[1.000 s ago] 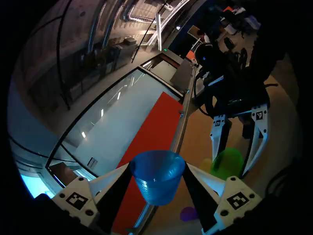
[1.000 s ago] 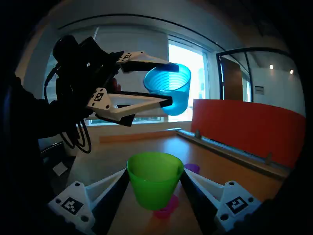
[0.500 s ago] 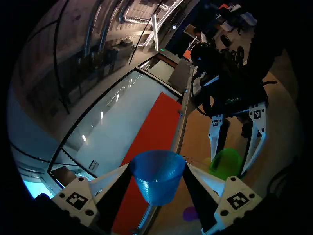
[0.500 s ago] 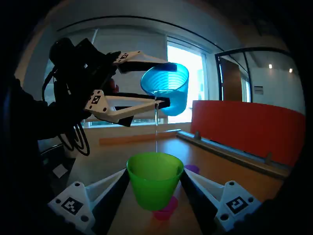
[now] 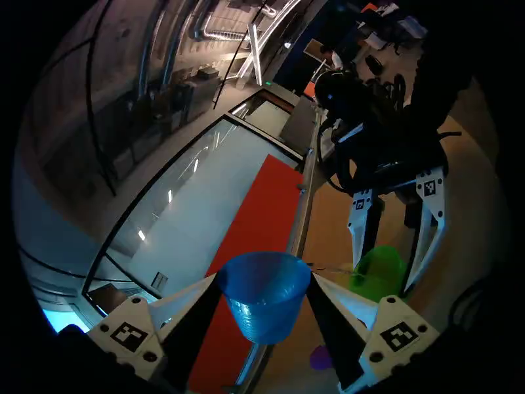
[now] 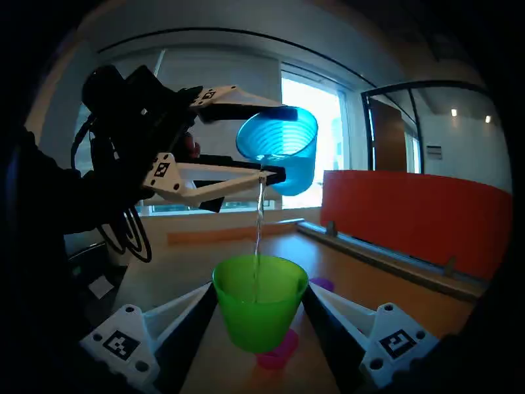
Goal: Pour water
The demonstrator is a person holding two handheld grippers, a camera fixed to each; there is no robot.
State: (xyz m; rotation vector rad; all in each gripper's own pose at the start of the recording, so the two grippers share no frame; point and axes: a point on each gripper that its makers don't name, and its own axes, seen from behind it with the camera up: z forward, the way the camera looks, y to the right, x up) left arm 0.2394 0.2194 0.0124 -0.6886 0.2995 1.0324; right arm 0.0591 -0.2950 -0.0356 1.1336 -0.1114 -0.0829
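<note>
My left gripper [image 5: 264, 303] is shut on a blue cup [image 5: 264, 303], tipped on its side. In the right gripper view that blue cup [image 6: 279, 148] hangs high, held by the left gripper [image 6: 279, 141], and a thin stream of water [image 6: 258, 226] falls from its rim into the green cup [image 6: 260, 307]. My right gripper [image 6: 260, 308] is shut on the green cup, which stands upright. In the left gripper view the green cup [image 5: 378, 269] sits between the right gripper's white fingers [image 5: 360, 226], lower right.
A wooden table [image 6: 367, 279] carries a small purple cup [image 6: 322, 282] and a magenta one [image 6: 279, 354] behind the green cup. A red panel [image 6: 420, 210] with a metal rail runs along the table's far side. Bright windows lie beyond.
The blue cup has tipped further. One second ago no water fell; a thin trickle followed, and now a fuller stream runs into the green cup. The green cup has held still.
</note>
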